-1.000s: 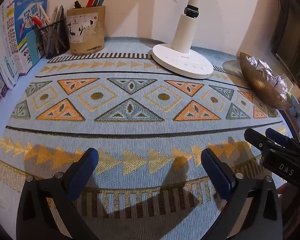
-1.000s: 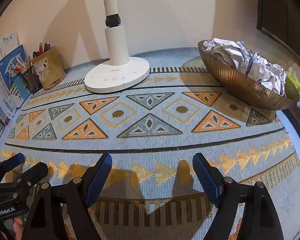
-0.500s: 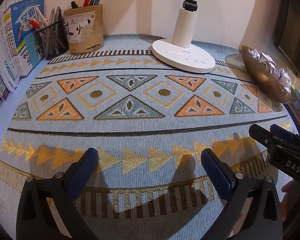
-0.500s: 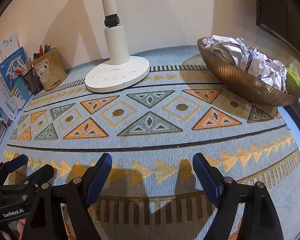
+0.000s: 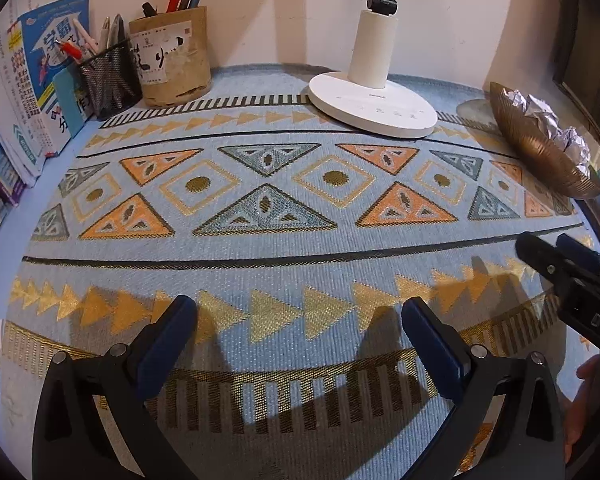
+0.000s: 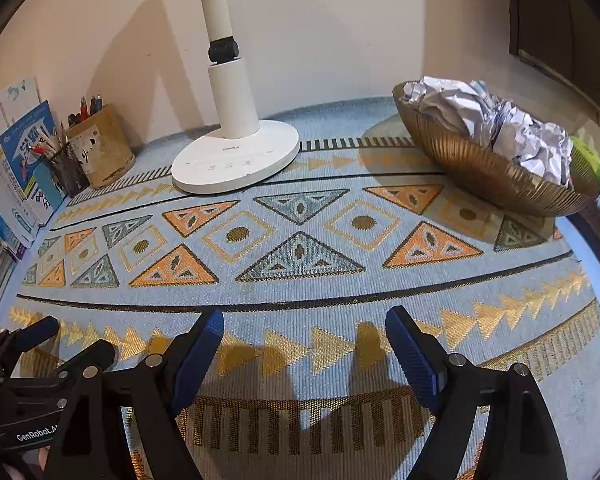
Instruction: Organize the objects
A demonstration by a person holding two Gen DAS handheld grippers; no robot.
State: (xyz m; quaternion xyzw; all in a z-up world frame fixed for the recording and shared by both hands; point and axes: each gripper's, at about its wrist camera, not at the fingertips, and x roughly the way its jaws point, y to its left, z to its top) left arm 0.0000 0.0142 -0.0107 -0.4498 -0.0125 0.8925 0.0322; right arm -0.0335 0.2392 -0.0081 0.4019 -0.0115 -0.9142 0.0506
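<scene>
Paper (image 6: 496, 128), crumpled in white wads, lay heaped in the bowl (image 6: 480, 172) at the far right of the mat (image 6: 300, 296), well ahead and right of the right gripper (image 6: 304, 336) and far right of the left gripper (image 5: 300, 320). Heap's long axis ran along the bowl, from back left to front right in the right view; no clear pointing end on the wads. Mat was largest, blue with triangle and diamond bands, covering the table. Lamp (image 6: 236, 156) stood upright on its round white base at the back centre, left of the bowl and apart from it. Books (image 5: 40, 80) leaned at far left. Cardboard holder (image 5: 172, 56) and mesh cup (image 5: 108, 76) with pens sat touching each other beside the books. Both grippers hovered low over the mat's near edge, side by side, jaws spread wide, nothing between them.
</scene>
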